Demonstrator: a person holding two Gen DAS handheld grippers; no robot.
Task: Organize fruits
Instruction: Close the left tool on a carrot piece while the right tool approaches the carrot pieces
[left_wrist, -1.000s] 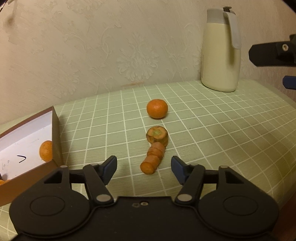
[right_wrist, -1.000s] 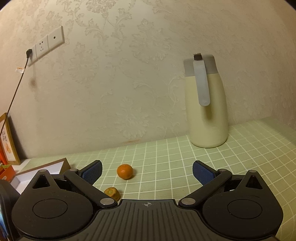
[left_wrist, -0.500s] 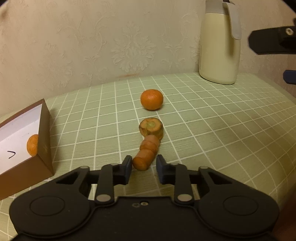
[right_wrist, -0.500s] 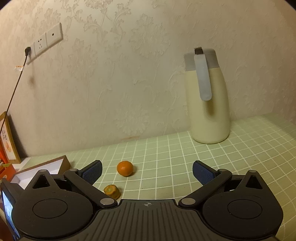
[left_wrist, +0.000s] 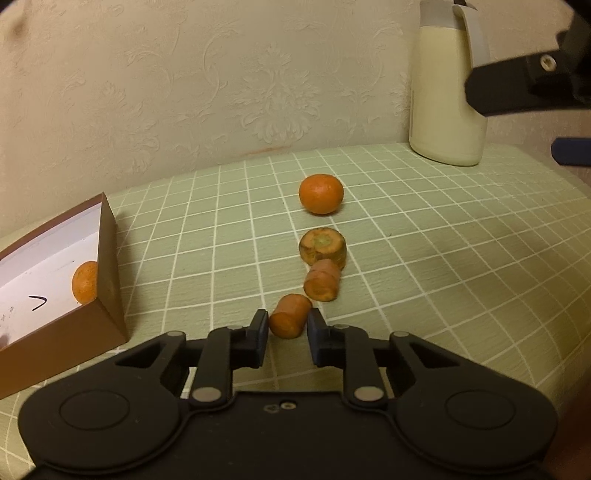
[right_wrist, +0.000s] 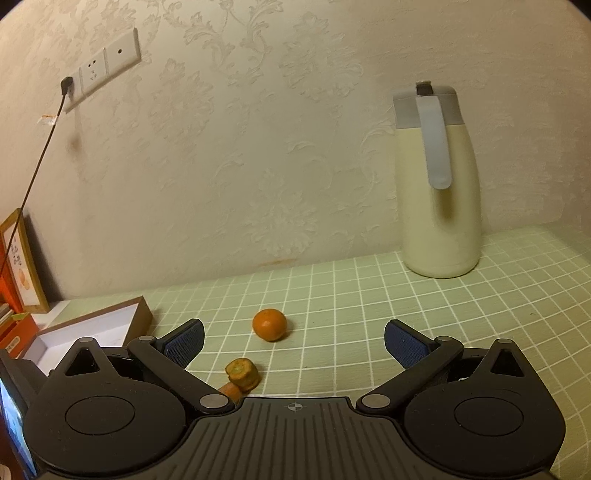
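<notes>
While covered in green checked cloth, tabletop (left_wrist: 424, 258) carrying cream jug (left_wrist: 448, 92) far right, brown box (left_wrist: 107, 258) near left, for sorting. Left claw (left_wrist: 286, 328) clenched on nearest carrot piece (left_wrist: 290, 320), likely bound boxward. Right claw (right_wrist: 293, 345) released, idle.

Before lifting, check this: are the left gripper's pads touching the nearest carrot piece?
Touching. Left wrist view shows both pads of the left gripper pressed against the nearest carrot piece.
</notes>
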